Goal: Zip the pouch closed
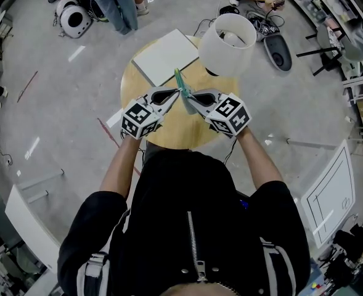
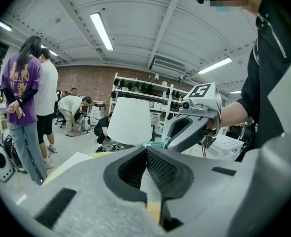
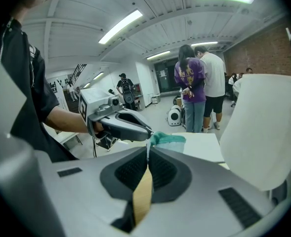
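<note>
- Pouch (image 1: 180, 86): teal and thin, seen edge-on. It is held over the middle of the bench (image 1: 172, 134), apparently lifted clear of the surface and spanned between the two grippers.
- Left gripper (image 1: 174, 95): fingers closed on the pouch's left side, with a pale sliver of it pinched between the pads.
- Right gripper (image 1: 191, 98): fingers closed on a thin pale strip that runs up into the pouch. It is too small to tell whether this strip is the zip pull.
- Step in hand, judged: drawing the zip shut.
  - One gripper anchors the fabric end while the other draws the pull straight along the teeth.
  - The pouch should be taut and untwisted, with both grips in one line.
  - Both pinches are shallow, so slipping off is the main risk. A slow, even draw suits better than a tug.
- White board (image 1: 166, 55): lies flat on the far-left part of the bench, just beyond the pouch's far end.
- Lamp shade (image 1: 227, 45): white, standing at the far-right edge near the pouch's far end. This is the tight side.
- Open room: bare wood runs toward the near edge and out to the left and right edges. Spreading the grippers sideways or drawing toward the near edge looks unobstructed, while travel toward the far edge is crowded.
</note>
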